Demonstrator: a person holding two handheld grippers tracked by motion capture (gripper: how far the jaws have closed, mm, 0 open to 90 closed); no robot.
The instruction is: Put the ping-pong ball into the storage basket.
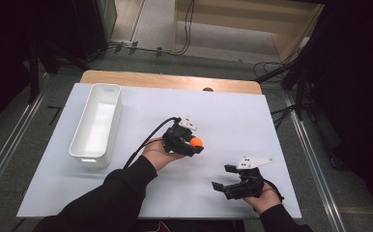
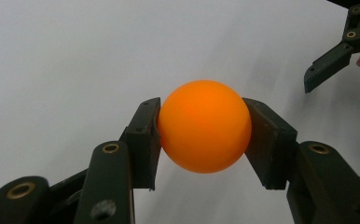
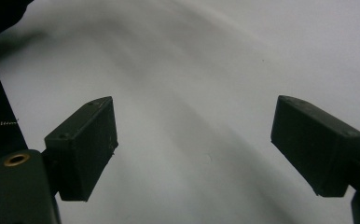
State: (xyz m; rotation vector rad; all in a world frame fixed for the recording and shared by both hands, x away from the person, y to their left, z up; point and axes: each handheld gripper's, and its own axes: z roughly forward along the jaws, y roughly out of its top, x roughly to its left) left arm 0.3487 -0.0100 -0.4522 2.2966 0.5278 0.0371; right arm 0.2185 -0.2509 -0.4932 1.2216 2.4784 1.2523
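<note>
While the high view looked down on the white table [image 1: 223,111], the left gripper [image 1: 195,143] sat near its middle, its fingers closed on an orange ball [image 1: 196,141]. A white bin [image 1: 96,124] stood well apart at the table's left, and the right gripper [image 1: 223,177] hovered near the front edge, fingers spread. Seen from the left gripper view, the ball [image 2: 204,126] was pinched between both fingers [image 2: 143,140]. Across the right gripper view, the fingers [image 3: 82,147] stood wide apart over bare table.
</note>
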